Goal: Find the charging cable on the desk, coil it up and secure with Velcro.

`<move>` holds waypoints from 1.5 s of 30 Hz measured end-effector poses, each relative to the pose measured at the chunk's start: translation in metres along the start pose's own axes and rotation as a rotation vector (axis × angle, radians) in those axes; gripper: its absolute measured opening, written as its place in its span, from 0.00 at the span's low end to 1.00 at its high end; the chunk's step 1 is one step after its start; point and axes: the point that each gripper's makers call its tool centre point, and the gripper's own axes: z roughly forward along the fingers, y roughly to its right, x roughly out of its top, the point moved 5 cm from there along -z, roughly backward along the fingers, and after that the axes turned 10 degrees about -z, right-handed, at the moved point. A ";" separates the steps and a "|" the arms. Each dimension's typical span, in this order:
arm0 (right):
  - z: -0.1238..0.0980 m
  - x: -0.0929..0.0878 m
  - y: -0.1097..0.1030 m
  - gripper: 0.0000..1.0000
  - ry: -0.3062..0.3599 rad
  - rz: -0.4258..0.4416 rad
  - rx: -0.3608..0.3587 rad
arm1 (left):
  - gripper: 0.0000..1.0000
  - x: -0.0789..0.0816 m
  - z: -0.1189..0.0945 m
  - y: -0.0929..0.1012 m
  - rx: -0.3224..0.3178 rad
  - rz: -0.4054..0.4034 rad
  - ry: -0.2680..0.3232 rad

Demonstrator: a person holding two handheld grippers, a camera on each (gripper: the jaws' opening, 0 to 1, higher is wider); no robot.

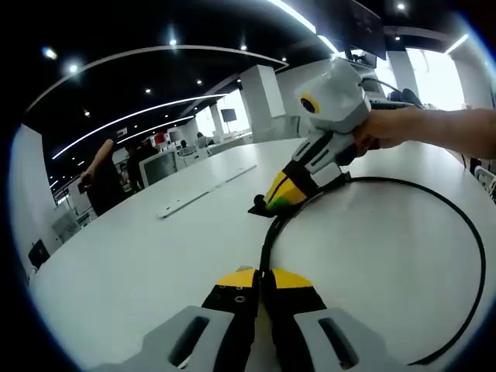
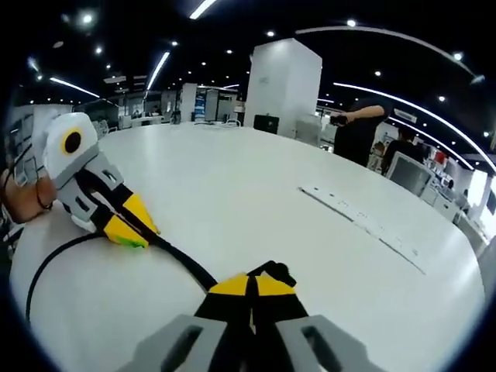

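Cable [image 1: 403, 188] lies in wide loop on white table [image 1: 155, 256], toward its near edge. Left gripper [image 1: 261, 277] pinches one stretch, jaws pressed together. Right gripper [image 2: 253, 285] pinches cable's other end.

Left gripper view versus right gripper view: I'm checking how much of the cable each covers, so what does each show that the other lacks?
Left gripper view alone shows the cable sweeping in one wide loop to its right edge. Right gripper view alone shows a small black end piece at the right gripper tips. Both show the white desk, both grippers shut on the cable, and a long flat white strip.
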 end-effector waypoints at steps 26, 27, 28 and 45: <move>-0.003 -0.005 0.004 0.03 0.014 0.014 -0.043 | 0.06 0.000 0.000 0.000 0.000 0.002 0.000; -0.002 -0.005 0.004 0.03 0.015 0.015 -0.044 | 0.06 0.000 0.000 0.000 0.000 0.001 0.000; -0.002 -0.005 0.004 0.03 0.015 0.011 -0.048 | 0.06 0.000 0.000 0.000 0.000 0.001 0.000; -0.003 -0.005 0.003 0.03 0.027 -0.001 -0.066 | 0.06 0.000 0.000 0.000 -0.001 0.002 0.002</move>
